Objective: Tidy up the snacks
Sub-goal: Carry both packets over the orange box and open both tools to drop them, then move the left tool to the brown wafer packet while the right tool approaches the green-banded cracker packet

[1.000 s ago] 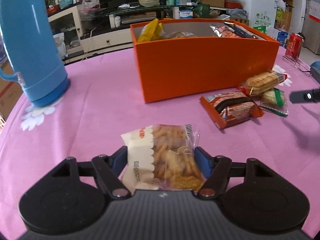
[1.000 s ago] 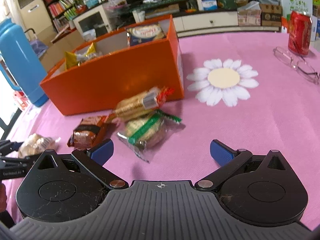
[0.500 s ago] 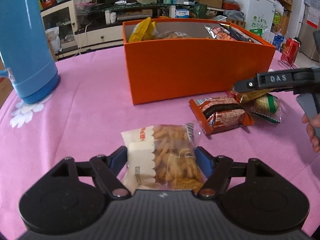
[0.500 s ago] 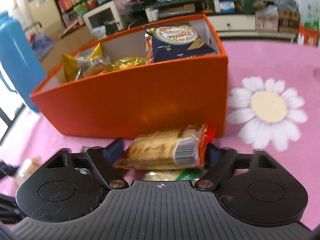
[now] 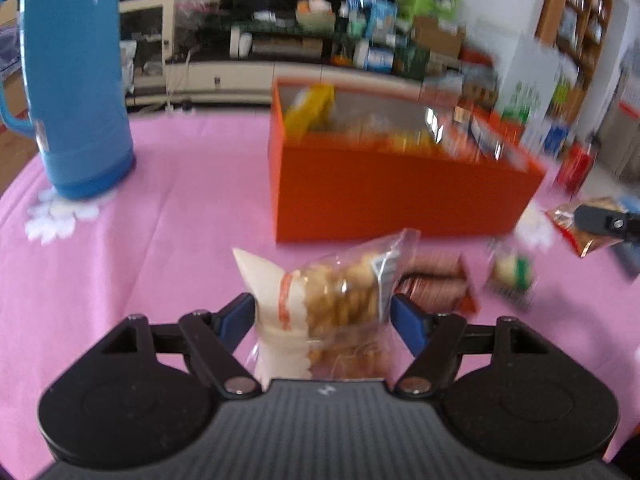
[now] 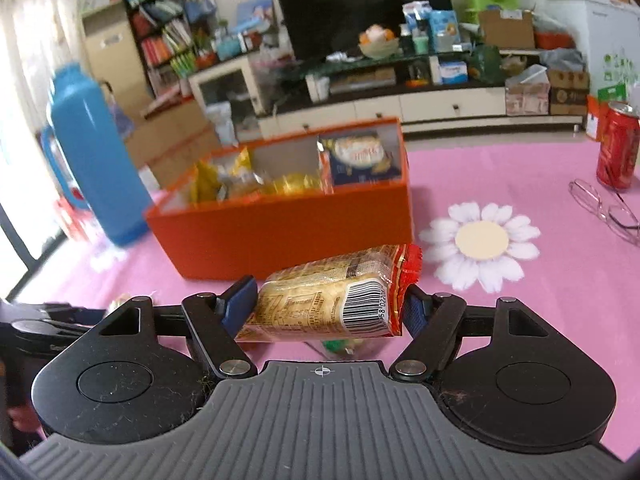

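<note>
My left gripper [image 5: 323, 312] is shut on a clear bag of fried twists [image 5: 320, 300] with a white panel, held above the pink tablecloth. My right gripper [image 6: 330, 304] is shut on a cracker pack [image 6: 332, 296] with a barcode and red end, lifted off the table; this pack also shows at the far right of the left wrist view [image 5: 576, 224]. The orange box [image 5: 400, 196] stands ahead, holding several snack packs; it also shows in the right wrist view [image 6: 288, 228]. A brown packet [image 5: 436, 284] and a green-striped packet [image 5: 512, 276] lie on the cloth.
A tall blue thermos [image 5: 76, 80] stands at the left on the pink tablecloth [image 5: 160, 240]. A red can [image 6: 616, 144] and eyeglasses [image 6: 604, 208] sit at the right. Shelves and a TV stand lie behind the table.
Both grippers have lifted their packs off the table. The right gripper closed on the cracker pack and rose; the left gripper raised and tilted the twist bag, moving toward the box.
</note>
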The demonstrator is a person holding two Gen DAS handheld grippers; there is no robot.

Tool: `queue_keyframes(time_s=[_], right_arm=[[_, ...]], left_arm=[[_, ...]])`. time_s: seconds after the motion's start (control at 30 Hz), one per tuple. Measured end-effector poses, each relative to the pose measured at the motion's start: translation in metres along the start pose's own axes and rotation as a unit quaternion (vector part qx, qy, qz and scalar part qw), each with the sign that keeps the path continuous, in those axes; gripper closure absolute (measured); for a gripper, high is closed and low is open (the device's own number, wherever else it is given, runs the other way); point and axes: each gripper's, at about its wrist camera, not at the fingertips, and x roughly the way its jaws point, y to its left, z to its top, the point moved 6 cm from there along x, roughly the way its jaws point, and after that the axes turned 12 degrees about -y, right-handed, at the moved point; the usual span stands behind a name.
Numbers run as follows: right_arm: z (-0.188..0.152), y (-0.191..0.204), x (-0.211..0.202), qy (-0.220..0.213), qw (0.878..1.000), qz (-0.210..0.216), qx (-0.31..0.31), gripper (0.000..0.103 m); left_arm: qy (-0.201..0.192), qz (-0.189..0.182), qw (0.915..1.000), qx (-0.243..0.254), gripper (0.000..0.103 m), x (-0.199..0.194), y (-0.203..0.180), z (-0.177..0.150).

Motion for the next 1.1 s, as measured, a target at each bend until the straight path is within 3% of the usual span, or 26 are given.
queue_keyframes(time_s=[0.1, 0.27, 0.33, 0.47, 0.57, 0.63, 0.7, 0.73, 0.93, 1.1], right_arm=[[0.031, 0.0, 0.008, -0.021, 1.0, 0.01, 0.014, 0.042], [0.085, 0.012, 0.059, -0.05, 0.998, 0.028, 0.006, 0.042], [0.096, 0.019, 0.086, -0.05, 0.998, 0.029, -0.005, 0.042], [0.098, 0.032, 0.146, -0.03, 0.998, 0.019, -0.046, 0.042], [0.085, 0.036, 0.18, -0.002, 0.997, 0.014, -0.071, 0.04], [0.077, 0.036, 0.194, 0.012, 0.997, 0.012, -0.079, 0.036], [0.079, 0.035, 0.192, 0.001, 0.996, 0.013, -0.087, 0.025], [0.08, 0.034, 0.186, -0.01, 0.996, 0.015, -0.083, 0.02], [0.088, 0.021, 0.137, -0.046, 0.998, 0.021, -0.035, 0.015], [0.067, 0.005, 0.079, -0.052, 0.998, 0.017, -0.011, 0.011]], left_arm=[[-0.028, -0.005, 0.9996, -0.007, 0.031, -0.001, -0.002, 0.033], [-0.071, -0.005, 0.9974, -0.001, 0.033, 0.027, -0.014, 0.099], [-0.085, -0.025, 0.9961, -0.007, 0.047, 0.043, -0.022, 0.122], [-0.09, -0.046, 0.9948, -0.014, 0.049, 0.09, -0.037, 0.152], [-0.065, -0.019, 0.9976, 0.012, 0.044, 0.127, -0.039, 0.148], [-0.063, -0.016, 0.9978, 0.016, 0.04, 0.131, -0.037, 0.144], [-0.075, -0.011, 0.9967, 0.029, 0.026, 0.123, -0.036, 0.141], [-0.083, -0.005, 0.9959, 0.034, 0.025, 0.116, -0.034, 0.139], [-0.089, -0.001, 0.9945, 0.055, 0.025, 0.076, -0.037, 0.119], [-0.075, -0.002, 0.9952, 0.062, 0.021, 0.036, -0.043, 0.081]])
